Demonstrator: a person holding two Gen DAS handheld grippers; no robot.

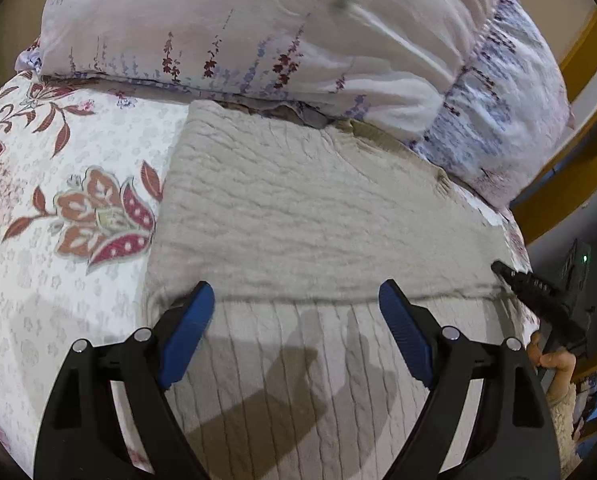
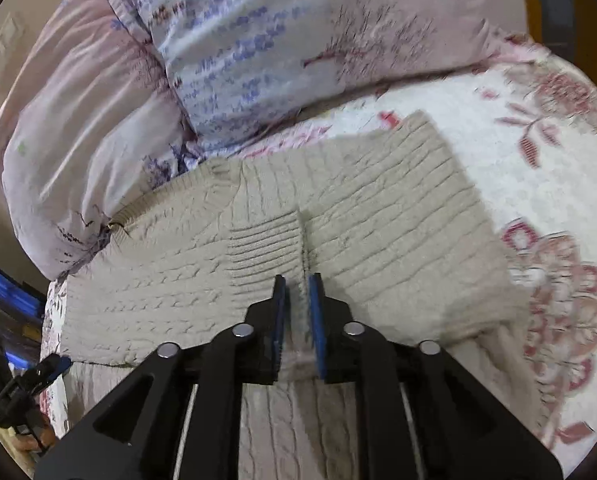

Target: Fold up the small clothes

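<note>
Knitwear takes up the middle of the bed: a beige sweater [image 2: 338,208] lies flat on the floral bedspread [image 1: 58,184], just below the pillows [image 1: 258,28], partly folded, with one layer already doubled over the body. Right gripper [image 2: 298,300] has its jaws nearly closed, pinching a ridge of that folded layer. Left gripper [image 1: 296,312] hangs over the sweater's near half, jaws wide apart and empty. Judging by this, further folds remain.

dim warm light — motion blur, fisheye-warped edges
</note>
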